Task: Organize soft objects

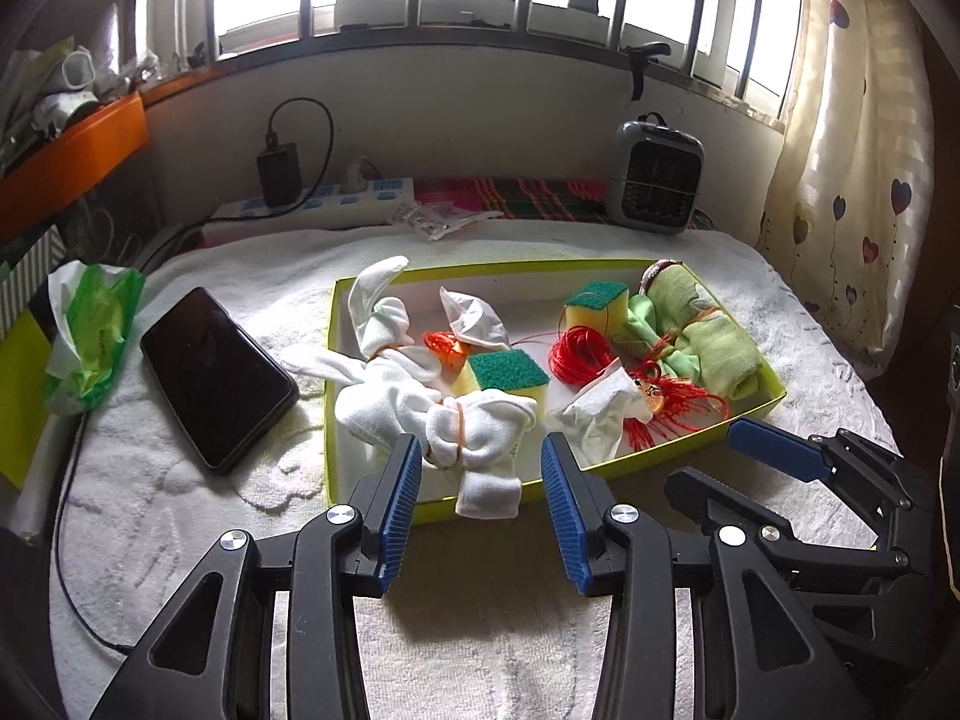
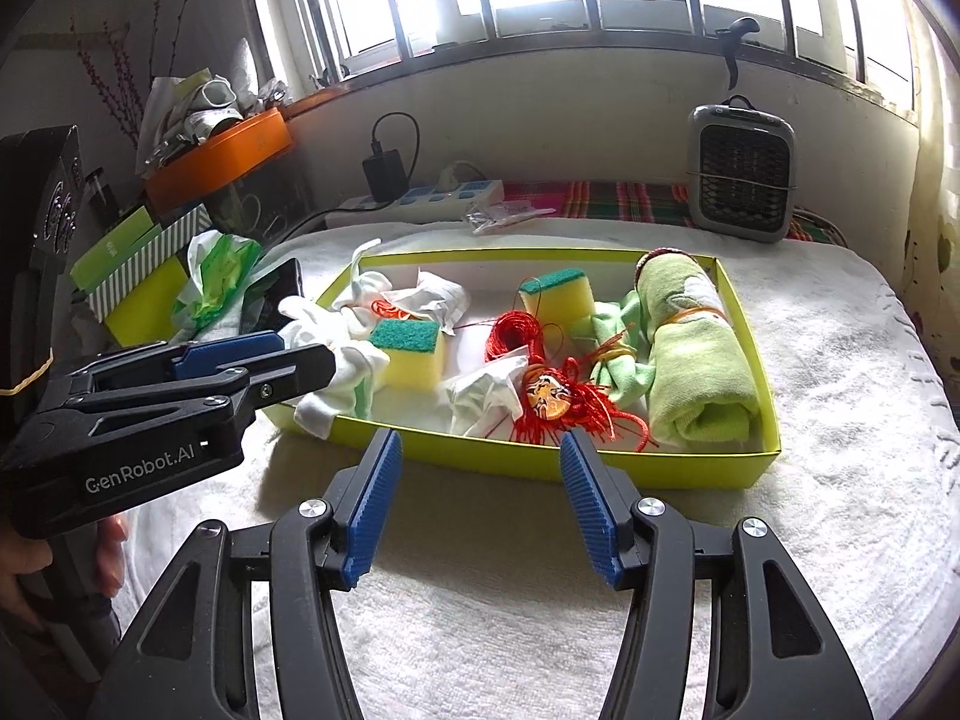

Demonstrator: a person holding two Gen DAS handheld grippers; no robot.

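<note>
A yellow-green tray (image 1: 333, 324) (image 2: 606, 468) on a white towel holds soft things. White sock bundles (image 1: 480, 438) (image 2: 336, 372) tied with rubber bands lie at its left, and one hangs over the front wall. Two yellow sponges (image 1: 504, 378) (image 2: 414, 354) with green tops, a red cord coil (image 2: 516, 333), crumpled tissues (image 2: 480, 396), a red tassel (image 2: 576, 408) and rolled green towels (image 1: 714, 336) (image 2: 696, 354) fill the rest. My left gripper (image 1: 480, 444) (image 2: 300, 354) is open around the overhanging sock, its pads off it. My right gripper (image 2: 480, 441) (image 1: 705, 455) is open and empty before the tray's front wall.
A black phone (image 1: 216, 378) and a green tissue pack (image 1: 90, 336) lie left of the tray. Behind it are a power strip (image 1: 336, 198) with a charger and a small grey heater (image 2: 744, 168). An orange bin (image 2: 222, 150) of clutter sits at the back left.
</note>
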